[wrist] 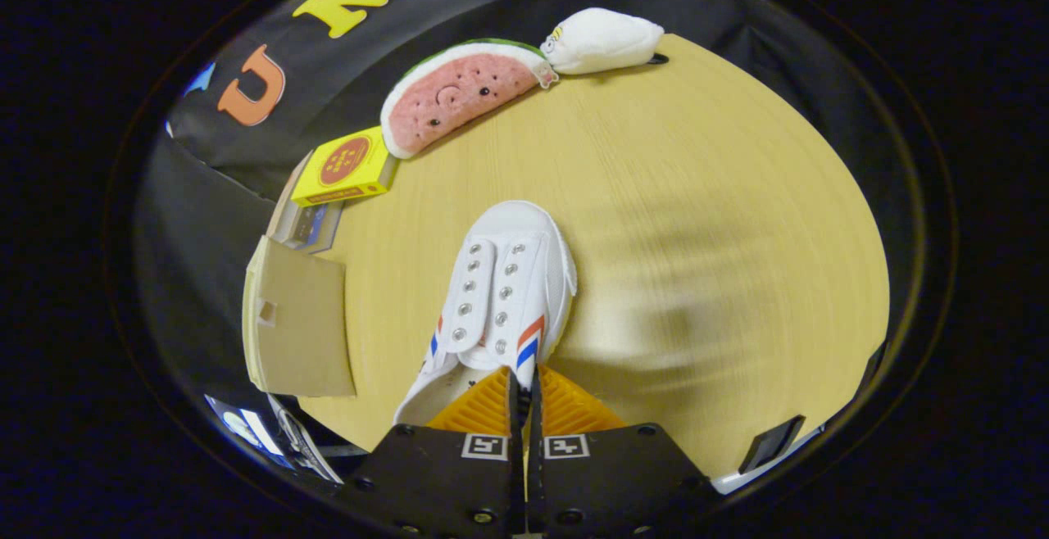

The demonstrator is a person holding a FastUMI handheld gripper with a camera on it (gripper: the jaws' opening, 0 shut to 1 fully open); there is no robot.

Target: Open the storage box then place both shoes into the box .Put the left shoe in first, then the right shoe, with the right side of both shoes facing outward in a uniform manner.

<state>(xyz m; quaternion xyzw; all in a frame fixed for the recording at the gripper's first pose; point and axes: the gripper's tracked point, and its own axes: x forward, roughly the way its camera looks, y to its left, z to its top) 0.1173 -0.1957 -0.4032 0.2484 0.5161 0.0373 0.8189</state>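
Gripper (525, 387) with its two fingers pressed together on the side wall of one white shoe (504, 293), at the collar beside the red and blue stripes. The shoe's long axis runs straight ahead of the fingers, toe pointing away over the wooden table (697, 195). Left of it a flat cardboard flap (299, 326); beyond, one yellow box (344, 166), one watermelon plush (459, 92), one white plush (602, 39)

A white canvas shoe (501, 293) with unlaced metal eyelets and red and blue side stripes pointed its toe away, its collar edge pinched between the closed fingers (525, 391). The cardboard storage box (299, 326) sat nearby on the counter's (721, 219) edge.
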